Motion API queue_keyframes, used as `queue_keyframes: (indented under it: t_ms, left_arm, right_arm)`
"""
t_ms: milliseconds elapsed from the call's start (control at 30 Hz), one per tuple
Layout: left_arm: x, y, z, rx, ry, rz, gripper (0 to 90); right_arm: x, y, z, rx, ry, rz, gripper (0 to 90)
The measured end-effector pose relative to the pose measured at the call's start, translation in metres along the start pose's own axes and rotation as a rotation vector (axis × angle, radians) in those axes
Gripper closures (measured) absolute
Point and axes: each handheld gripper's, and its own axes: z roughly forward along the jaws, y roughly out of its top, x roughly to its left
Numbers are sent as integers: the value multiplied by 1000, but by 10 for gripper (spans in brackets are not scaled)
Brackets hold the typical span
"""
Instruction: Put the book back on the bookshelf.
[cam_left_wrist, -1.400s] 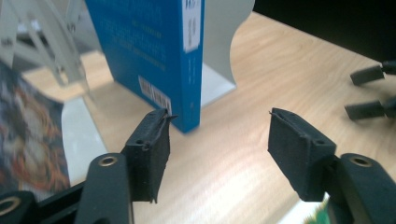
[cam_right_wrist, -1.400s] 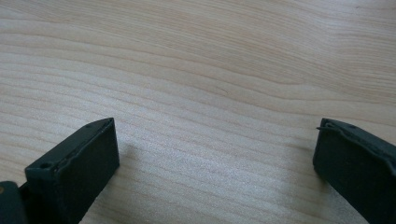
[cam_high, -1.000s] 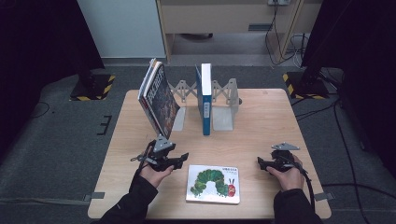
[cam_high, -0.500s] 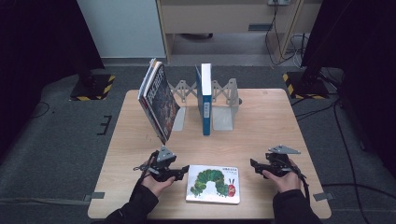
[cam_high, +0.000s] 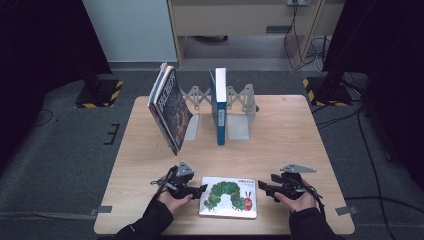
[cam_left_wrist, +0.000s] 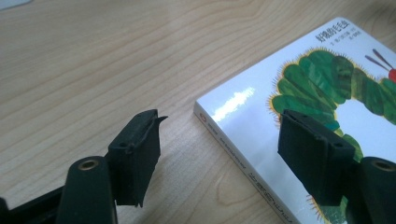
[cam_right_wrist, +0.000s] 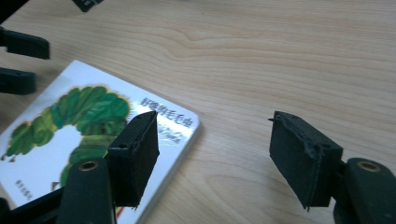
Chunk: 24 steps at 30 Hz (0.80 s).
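Note:
A white picture book (cam_high: 229, 197) with a green caterpillar on its cover lies flat near the table's front edge. My left gripper (cam_high: 202, 190) sits at the book's left edge, open. In the left gripper view (cam_left_wrist: 224, 120) one jaw hangs over the bare wood and the other over the cover (cam_left_wrist: 261, 107). My right gripper (cam_high: 263, 187) is at the book's right edge and its jaws have just been closing. In the right gripper view (cam_right_wrist: 215, 120) the book's corner (cam_right_wrist: 180, 123) lies between the jaws, and the pads do not touch it.
At the back of the wooden table (cam_high: 290, 135) stands a grey expanding book rack (cam_high: 239, 107). A blue book (cam_high: 220, 107) stands upright in it, and a few dark-covered books (cam_high: 169, 107) lean at its left end. Black-and-yellow stand feet (cam_high: 100, 92) rest on the floor.
The left hand has come down and nearer to the book's left edge. The right hand has slid left to the book's right edge, its jaws narrower than before.

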Motion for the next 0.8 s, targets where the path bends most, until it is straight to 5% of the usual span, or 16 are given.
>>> queue_keyframes:
  t_ms: [433,800]
  left_arm:
    - [-8,-8,5,18,-27,-13,311]
    - [-3,-12,9,19,-44,-55,167]
  right_arm:
    - [22,-8,21,59,84,20,392]
    - [22,-13,27,76,97,29,405]
